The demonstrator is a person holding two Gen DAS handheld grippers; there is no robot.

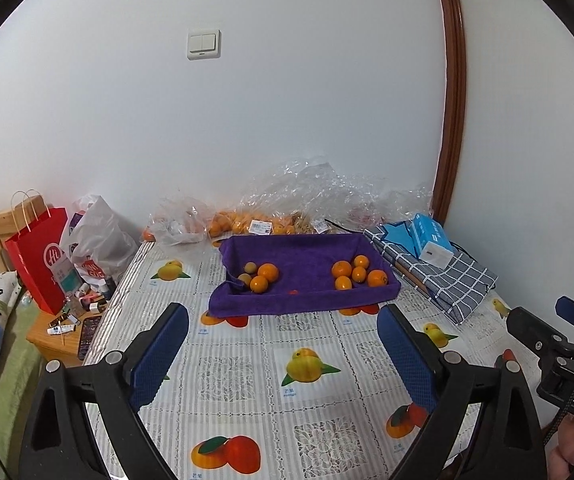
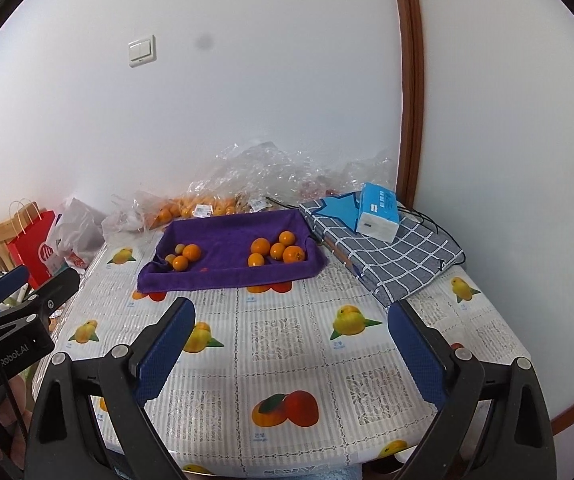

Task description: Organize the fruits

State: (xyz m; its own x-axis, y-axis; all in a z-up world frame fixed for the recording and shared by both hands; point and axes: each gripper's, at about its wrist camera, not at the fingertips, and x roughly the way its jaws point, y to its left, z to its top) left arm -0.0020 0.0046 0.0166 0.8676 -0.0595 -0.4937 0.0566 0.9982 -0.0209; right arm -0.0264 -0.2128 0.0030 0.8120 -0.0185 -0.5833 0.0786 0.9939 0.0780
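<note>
The right gripper (image 2: 287, 344) has its jaws wide apart with nothing between them. Far ahead of the jaws sits a purple tray (image 2: 223, 276) with oranges (image 2: 277, 251) inside.

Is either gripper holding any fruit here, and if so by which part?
Nothing is held. The left gripper and right gripper both have open, empty jaws over the tablecloth; the oranges lie in the purple tray.

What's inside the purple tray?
The purple tray holds two bunches of fruit: oranges on the right, and on the left two oranges with two small brownish fruits. The tray's near wall hides some of its floor.
</note>
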